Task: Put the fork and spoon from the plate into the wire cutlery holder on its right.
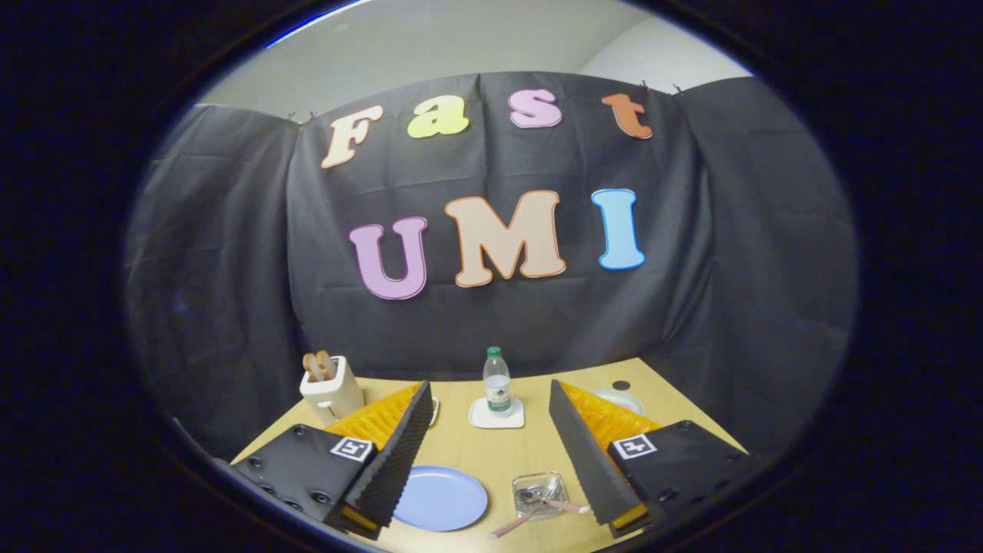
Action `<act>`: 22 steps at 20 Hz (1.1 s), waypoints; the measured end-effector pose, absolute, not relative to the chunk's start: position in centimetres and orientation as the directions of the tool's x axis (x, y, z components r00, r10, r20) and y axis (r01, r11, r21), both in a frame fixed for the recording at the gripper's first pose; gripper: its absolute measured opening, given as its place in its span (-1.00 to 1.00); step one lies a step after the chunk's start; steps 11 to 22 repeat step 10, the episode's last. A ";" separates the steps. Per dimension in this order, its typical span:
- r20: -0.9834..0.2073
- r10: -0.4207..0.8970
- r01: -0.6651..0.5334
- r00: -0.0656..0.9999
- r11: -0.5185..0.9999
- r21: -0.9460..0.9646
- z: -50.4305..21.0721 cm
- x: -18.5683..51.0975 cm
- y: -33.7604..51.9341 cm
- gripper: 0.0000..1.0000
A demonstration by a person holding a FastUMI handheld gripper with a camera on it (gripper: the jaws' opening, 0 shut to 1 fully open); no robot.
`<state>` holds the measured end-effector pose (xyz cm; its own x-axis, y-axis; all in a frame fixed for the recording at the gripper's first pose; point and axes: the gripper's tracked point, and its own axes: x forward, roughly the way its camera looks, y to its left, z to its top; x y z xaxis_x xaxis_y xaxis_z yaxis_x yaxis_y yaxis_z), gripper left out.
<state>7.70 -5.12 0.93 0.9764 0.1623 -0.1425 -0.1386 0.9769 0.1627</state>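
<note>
Low in the centre of the frame, between the two fingers, the wire cutlery holder point(540, 494) is sitting on the wooden table point(491, 453), just to the right of the blue plate point(441, 498). The plate is looking bare. Two pink handles point(511, 526) are sticking out of the holder and slanting toward the lower edge of the frame, so the fork and spoon are probably resting in it already. Which handle belongs to which is too small to tell.

The gripper point(488, 395) is hovering above the table with its fingers spread wide and gripping nothing, which would fit a release already made or a step back for checking.

Toward the middle of the frame, beyond the plate and holder, a water bottle point(497, 378) is standing upright on a white coaster point(485, 418), well apart from both. At centre left a toaster point(332, 392) with bread in its slots is standing near the table's left edge, partly behind the left finger. A white dish point(623, 399) is peeking out behind the right finger.

Open wood is lying between the holder and the bottle, giving room for lifting away. The slanting handles are the risk: a low finger could be catching them and tipping the light holder.
</note>
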 end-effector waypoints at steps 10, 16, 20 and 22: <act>-0.070 0.229 -0.217 0.971 0.966 0.140 -0.2 3.4 -4.1 0.94; -0.070 0.229 -0.217 0.971 0.966 0.140 -0.2 3.4 -4.1 0.94; -0.070 0.229 -0.217 0.971 0.966 0.140 -0.2 3.4 -4.1 0.94; -0.070 0.229 -0.217 0.971 0.966 0.140 -0.2 3.4 -4.1 0.94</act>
